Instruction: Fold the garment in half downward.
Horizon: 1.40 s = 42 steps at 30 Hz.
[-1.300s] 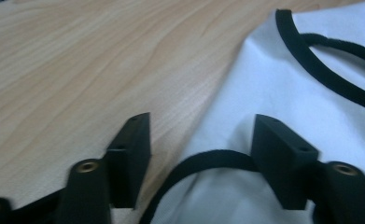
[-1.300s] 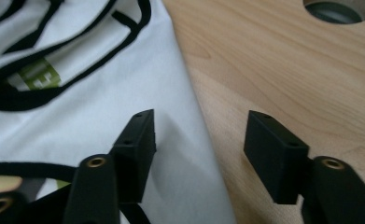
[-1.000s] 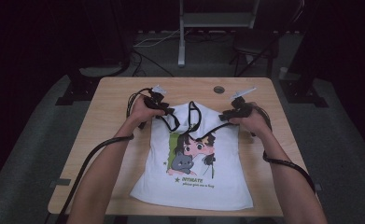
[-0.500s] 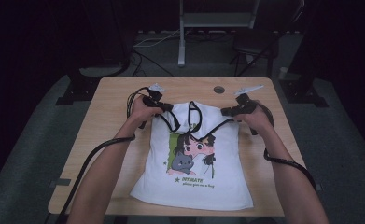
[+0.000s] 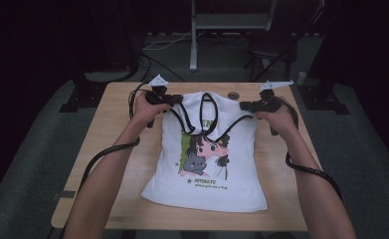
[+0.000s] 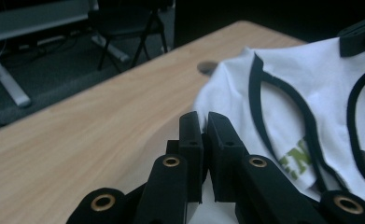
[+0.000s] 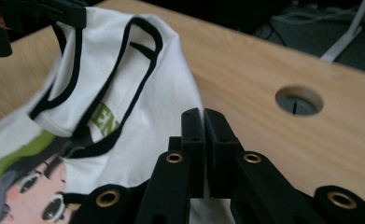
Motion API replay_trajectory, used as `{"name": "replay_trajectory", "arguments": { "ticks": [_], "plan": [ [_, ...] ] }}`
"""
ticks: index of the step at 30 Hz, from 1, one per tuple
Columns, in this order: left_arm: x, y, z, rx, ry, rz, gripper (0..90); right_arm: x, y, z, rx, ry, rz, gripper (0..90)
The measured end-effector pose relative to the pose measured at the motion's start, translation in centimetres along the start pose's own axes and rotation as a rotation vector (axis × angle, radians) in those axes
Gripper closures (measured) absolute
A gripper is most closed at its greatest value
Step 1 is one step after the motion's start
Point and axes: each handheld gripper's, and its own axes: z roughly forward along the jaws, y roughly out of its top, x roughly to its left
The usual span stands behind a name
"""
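Scene: A person at a wooden worktop (image 5: 122, 149) works a white sleeveless top (image 5: 207, 169) with a claw in each hand, seen from the high view.

Left claw: The left claw (image 5: 174, 101) has its jaws pressed together with white cloth running in between them, pinching the garment's upper edge at what looks like the shoulder; in the left gripper view (image 6: 207, 140) the black-trimmed armhole curves off just to the claw's right.

Right claw: The right claw (image 5: 245, 105) is likewise clamped tight on the opposite upper edge; in the right gripper view (image 7: 203, 135) the fabric spreads away to its left and bare wood lies to its right.

Garment: The top lies print-up between and below the two claws, its hem towards the person; the upper part is folded over, the neckline trim looped midway between the claws.

Why held so: Gripping both upper corners at once appears meant to keep the cloth taut and level, so the fold can be laid or drawn straight rather than bunching.

Other: A round cable hole (image 7: 299, 100) sits in the wood just beyond the right claw, clear of the fabric.

Judgement: A folding or spreading step seems under way; an uneven pull could skew the fold.
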Motion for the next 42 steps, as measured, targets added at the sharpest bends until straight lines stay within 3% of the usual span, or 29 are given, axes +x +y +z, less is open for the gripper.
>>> {"name": "replay_trajectory", "arguments": {
  "ticks": [3,9,19,26,34,38,42],
  "plan": [
    [-0.4,0.9,-0.8,-0.032,-0.010,0.015,85.0,0.4,0.8,-0.8,-0.027,-0.003,-0.018,87.9],
    [-1.4,1.9,-1.8,-0.050,-0.020,0.059,85.0,0.8,1.3,-2.1,-0.049,-0.016,-0.044,87.9],
    [-3.3,2.2,-3.7,-0.067,-0.045,0.151,85.0,2.7,1.3,-4.5,-0.101,-0.003,-0.124,88.0],
    [-3.9,1.3,-5.1,-0.072,-0.065,0.166,85.1,4.0,0.5,-5.9,-0.125,0.013,-0.177,87.9],
    [-5.3,0.2,-6.4,-0.052,-0.092,0.233,85.0,6.1,-1.0,-6.7,-0.111,0.026,-0.273,87.7],
    [-6.2,-1.2,-6.8,-0.028,-0.099,0.272,84.8,7.0,-2.0,-7.0,-0.094,0.035,-0.302,87.5],
    [-7.0,-3.1,-7.2,-0.018,-0.125,0.279,84.6,8.2,-3.5,-7.4,-0.060,0.052,-0.342,86.9]
  ]
}}
